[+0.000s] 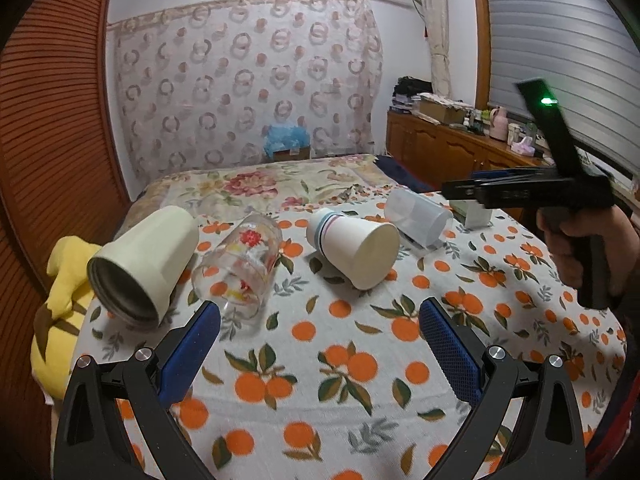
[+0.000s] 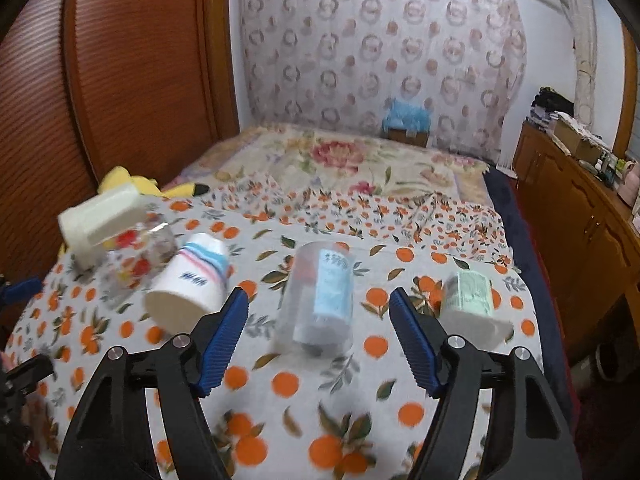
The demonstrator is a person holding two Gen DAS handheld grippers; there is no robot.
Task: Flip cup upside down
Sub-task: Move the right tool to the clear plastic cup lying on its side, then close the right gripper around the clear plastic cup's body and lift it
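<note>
Two grippers, both with jaws spread wide and nothing in them. My left gripper (image 1: 320, 336) hangs over the orange-print cloth (image 1: 360, 400), and the nearest thing ahead is the glass (image 1: 236, 264) with red flowers, lying on its side just beyond my left fingertip (image 1: 200, 336), not touching it. Left of that is the cream tumbler (image 1: 140, 264), also tipped over, mouth toward me. The paper cup (image 1: 352, 248) lies past the middle of the gap, well apart from both fingers.

My right gripper (image 2: 318, 320) lines up with the clear plastic cup (image 2: 320, 300), which lies on its side just past the tips, right between them but not yet inside. Off to the right is a green-print cup (image 2: 470, 304), blurry. Further back there's the yellow plush (image 2: 132, 184) and the floral bed (image 2: 340, 164).
</note>
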